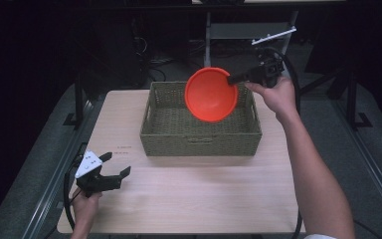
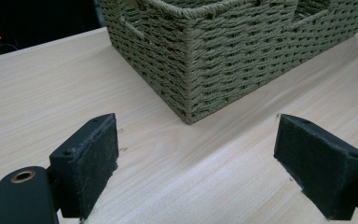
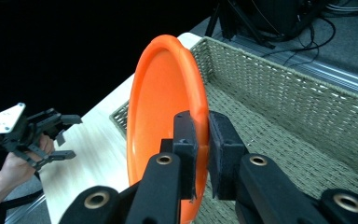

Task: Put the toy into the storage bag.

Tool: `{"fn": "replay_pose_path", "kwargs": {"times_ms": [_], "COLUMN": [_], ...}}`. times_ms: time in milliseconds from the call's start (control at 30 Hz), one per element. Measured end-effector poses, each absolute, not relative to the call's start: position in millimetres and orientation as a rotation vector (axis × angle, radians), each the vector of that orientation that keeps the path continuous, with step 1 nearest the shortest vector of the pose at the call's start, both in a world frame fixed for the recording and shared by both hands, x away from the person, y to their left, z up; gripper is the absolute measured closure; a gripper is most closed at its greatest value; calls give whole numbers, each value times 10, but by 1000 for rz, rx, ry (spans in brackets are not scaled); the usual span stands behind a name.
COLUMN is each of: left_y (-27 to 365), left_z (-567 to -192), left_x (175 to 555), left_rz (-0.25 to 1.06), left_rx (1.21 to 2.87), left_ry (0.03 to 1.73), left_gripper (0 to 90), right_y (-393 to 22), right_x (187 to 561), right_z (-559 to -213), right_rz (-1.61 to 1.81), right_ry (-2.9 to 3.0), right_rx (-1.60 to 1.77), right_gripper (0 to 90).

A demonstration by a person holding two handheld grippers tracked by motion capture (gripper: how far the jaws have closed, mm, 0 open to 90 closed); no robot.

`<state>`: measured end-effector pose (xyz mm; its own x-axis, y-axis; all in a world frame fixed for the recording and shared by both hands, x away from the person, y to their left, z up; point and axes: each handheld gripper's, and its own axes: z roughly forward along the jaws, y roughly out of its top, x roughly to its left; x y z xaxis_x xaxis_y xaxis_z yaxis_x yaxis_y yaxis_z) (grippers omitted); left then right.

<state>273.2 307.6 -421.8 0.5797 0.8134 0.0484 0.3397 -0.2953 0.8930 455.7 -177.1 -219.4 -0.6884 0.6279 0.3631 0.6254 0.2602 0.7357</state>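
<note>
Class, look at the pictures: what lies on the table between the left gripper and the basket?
Nothing: between the left gripper and the basket there is bare table. The high view and the left gripper view both show this.

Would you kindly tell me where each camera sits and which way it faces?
High view: above the person's side, looking forward and down on the table; both forearms and grippers show.
Left gripper view: rides the left gripper, looking along its open jaws at the basket corner.
Right gripper view: rides the right gripper, jaws shut on the orange bowl above the basket; the left hand shows farther off.
All three share the basket.
</note>
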Motion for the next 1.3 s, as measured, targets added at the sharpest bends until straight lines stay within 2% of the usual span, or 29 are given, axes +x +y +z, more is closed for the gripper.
{"fn": "replay_pose_path", "kwargs": {"times_ms": [633,1300], "left_y": [3091,3100], "left_z": [-4220,-4232], "left_x": [2728,2715], "left_rz": [648,653], "left_rx": [1870,1845], "left_ry": [930,935], "left_gripper": [131,131], "right_y": [-1631,-1554], "right_x": [4918,5109], "right_z": [-2558,-2919], "right_rz": [1360,1276], "right_ry": [2487,2486], "right_rx": [1372,1464], "right_gripper": [821,821]}}
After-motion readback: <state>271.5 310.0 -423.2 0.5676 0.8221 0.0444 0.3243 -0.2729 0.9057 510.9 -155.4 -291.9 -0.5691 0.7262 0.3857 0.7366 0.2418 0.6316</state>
